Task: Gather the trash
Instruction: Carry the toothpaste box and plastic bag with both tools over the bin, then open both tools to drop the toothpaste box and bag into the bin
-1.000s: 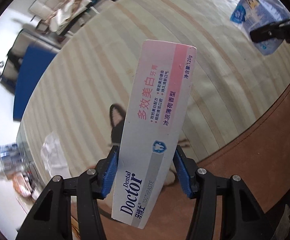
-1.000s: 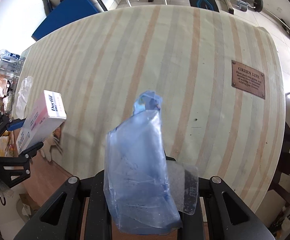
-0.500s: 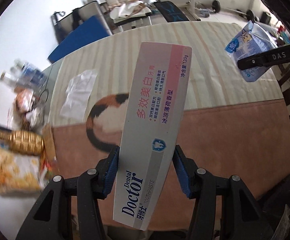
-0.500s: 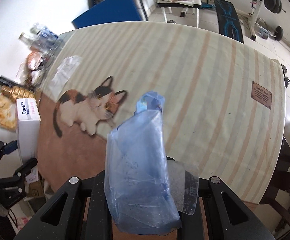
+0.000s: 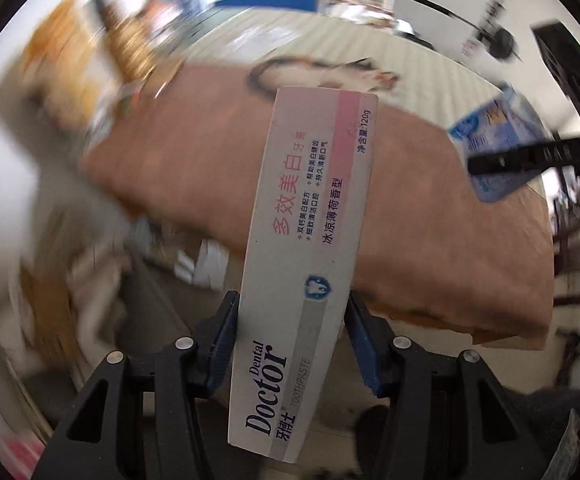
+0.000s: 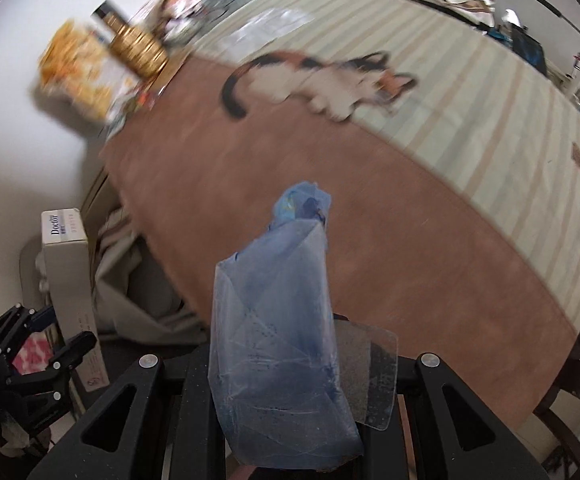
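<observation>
My left gripper (image 5: 290, 340) is shut on a white and pink toothpaste box (image 5: 310, 248), held upright past the table's left end. The box (image 6: 70, 280) and left gripper (image 6: 46, 344) also show at the lower left of the right wrist view. My right gripper (image 6: 286, 384) is shut on a crumpled blue plastic wrapper (image 6: 282, 336), held over the brown part of the tablecloth. The wrapper (image 5: 498, 140) and a right gripper finger (image 5: 530, 156) show at the right of the left wrist view.
The table (image 6: 370, 200) has a brown and striped cloth with a cat print (image 6: 318, 80). A clear plastic scrap (image 6: 270, 24) lies beyond the cat. Snack bags and bottles (image 6: 102, 60) crowd the far left end. Cloth and clutter (image 6: 130, 272) lie below the table edge.
Both grippers have swung left and pulled back from the table, each holding its item. The table's left end and the clutter below it have come into view, blurred.
</observation>
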Tool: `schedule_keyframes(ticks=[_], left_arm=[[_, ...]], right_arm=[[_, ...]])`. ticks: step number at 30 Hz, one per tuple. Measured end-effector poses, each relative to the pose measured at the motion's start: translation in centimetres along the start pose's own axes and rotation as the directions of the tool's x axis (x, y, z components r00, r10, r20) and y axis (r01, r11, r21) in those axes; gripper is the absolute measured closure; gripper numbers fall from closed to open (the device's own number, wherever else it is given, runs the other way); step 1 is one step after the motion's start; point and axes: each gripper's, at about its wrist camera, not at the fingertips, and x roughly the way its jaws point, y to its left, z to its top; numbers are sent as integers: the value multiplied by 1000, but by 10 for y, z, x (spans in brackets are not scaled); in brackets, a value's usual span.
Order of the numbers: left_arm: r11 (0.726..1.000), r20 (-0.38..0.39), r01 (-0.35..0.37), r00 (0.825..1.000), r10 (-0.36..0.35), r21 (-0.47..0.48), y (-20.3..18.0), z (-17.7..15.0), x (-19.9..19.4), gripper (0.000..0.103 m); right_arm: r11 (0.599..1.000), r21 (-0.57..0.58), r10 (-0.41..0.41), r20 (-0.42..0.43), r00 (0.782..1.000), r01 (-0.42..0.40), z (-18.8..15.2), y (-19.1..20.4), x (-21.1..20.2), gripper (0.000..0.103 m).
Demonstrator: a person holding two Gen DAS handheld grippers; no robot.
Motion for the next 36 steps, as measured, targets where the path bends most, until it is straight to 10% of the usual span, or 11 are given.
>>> schedule_keyframes(ticks=[9, 16, 20, 29, 31, 33, 36], left_arm=[[897, -139, 52, 982, -125, -438, 68, -159, 89, 54], [607, -95, 118, 947, -306, -786, 128, -242, 212, 54], [495, -82, 114, 931, -356, -861, 150, -267, 289, 54], [412, -109, 75, 908, -406, -908, 174, -297, 398, 51], [423, -120, 61, 914, -388, -904, 174, -300, 402, 30], [435, -129, 44, 924, -359, -899, 175, -301, 403, 6], [444, -162, -4, 935, -317, -896, 177, -309, 399, 4]], right_arm=[[986, -153, 25, -223, 974, -61, -115, 103, 140, 82], [967, -249, -34, -343, 939, -56, -173, 130, 288, 82], [966, -256, -52, -377, 925, -50, -179, 120, 366, 82], [970, -229, -32, -466, 884, -86, -170, 90, 498, 81], [974, -201, -2, -487, 874, -109, -170, 86, 515, 75], [974, -186, 19, -502, 864, -130, -170, 82, 527, 42], [969, -202, 25, -498, 867, -144, -169, 84, 534, 4]])
